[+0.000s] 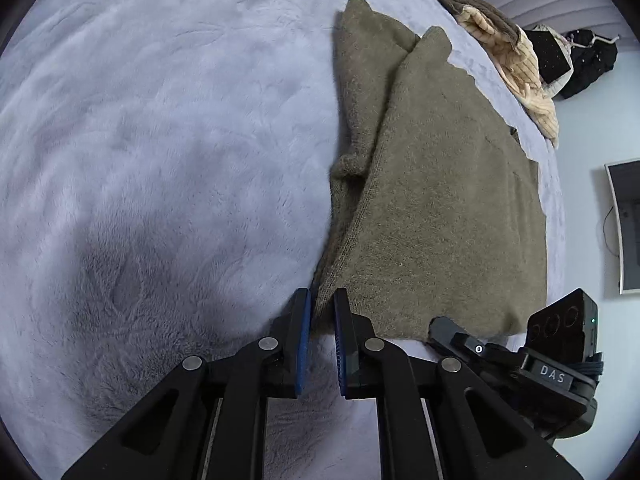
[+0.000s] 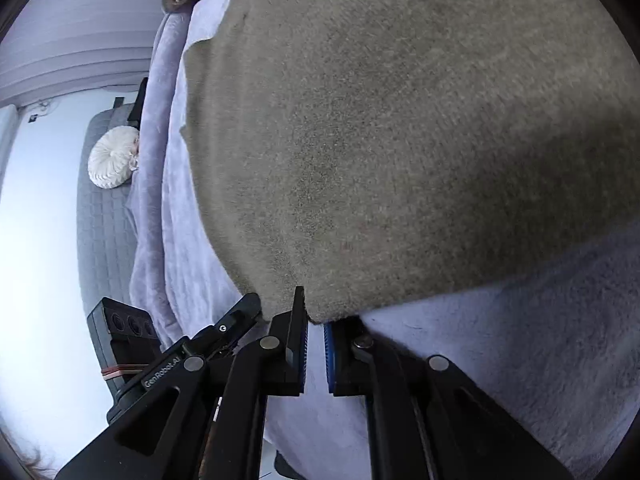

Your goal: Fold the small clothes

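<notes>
We see an olive-green knitted sweater [image 1: 432, 208] lying flat on the bed, body spread toward the right. Its two sleeves are folded along the left edge, cuffs pointing to the far end. Near hem corners are pinched, slightly lifted. Fabric is fuzzy and mostly smooth [image 2: 400, 140].

Fuzzy knit garment [image 1: 432, 216], plush blanket [image 1: 160, 140]

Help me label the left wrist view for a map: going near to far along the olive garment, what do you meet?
Left tool shut on the olive garment's near corner → garment's broad folded body → its two far points → brown and cream clothes at the lilac blanket's far edge → black item beyond.
</notes>
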Demonstrator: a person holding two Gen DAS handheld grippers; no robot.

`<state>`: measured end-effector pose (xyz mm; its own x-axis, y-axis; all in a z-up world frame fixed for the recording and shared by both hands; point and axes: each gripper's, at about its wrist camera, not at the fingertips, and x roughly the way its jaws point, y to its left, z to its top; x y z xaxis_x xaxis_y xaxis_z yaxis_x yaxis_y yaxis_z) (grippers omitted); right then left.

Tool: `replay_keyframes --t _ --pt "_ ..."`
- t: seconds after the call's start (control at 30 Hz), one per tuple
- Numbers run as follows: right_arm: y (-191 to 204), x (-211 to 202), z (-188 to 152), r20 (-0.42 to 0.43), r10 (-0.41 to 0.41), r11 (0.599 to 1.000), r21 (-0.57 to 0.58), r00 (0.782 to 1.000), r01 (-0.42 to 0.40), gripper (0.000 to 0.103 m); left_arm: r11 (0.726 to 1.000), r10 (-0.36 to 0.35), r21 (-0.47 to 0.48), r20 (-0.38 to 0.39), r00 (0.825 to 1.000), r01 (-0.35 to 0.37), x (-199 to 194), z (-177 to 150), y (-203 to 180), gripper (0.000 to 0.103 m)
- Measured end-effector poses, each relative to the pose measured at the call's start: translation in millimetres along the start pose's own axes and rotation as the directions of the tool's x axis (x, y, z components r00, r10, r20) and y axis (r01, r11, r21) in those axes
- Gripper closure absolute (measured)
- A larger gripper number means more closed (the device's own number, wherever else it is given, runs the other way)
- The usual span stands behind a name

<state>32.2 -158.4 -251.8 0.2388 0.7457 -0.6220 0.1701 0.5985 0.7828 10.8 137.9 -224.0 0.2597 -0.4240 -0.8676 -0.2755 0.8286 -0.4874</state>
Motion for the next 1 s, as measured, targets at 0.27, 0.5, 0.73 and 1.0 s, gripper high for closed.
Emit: replay_keyframes --t 0.27,0.5,0.73,1.0 --pt "39 -1 -10 -0.113 0.011 0.996 -0.088 0.994 -0.021 0.086 0.981 0.169 0.082 0.073 0.983 -0.174 -32 -7 -9 0.09" --pt "122 29 -8 -0.102 -0.283 0.875 -0.435 0.954 0.213 0.06 0.949 0.3 0.045 0.167 0.939 -0.311 -60 -15 15 0.018" --pt "152 62 -28 -0.064 -0.421 0.794 -0.509 0.905 0.333 0.06 0.944 0.33 -0.069 0.171 0.928 -0.323 -74 -22 55 0.018" --pt "80 65 -37 -0.134 -0.146 0.986 -0.104 0.98 0.132 0.06 0.924 0.378 -0.134 0.18 0.908 -0.358 -86 -28 80 0.018"
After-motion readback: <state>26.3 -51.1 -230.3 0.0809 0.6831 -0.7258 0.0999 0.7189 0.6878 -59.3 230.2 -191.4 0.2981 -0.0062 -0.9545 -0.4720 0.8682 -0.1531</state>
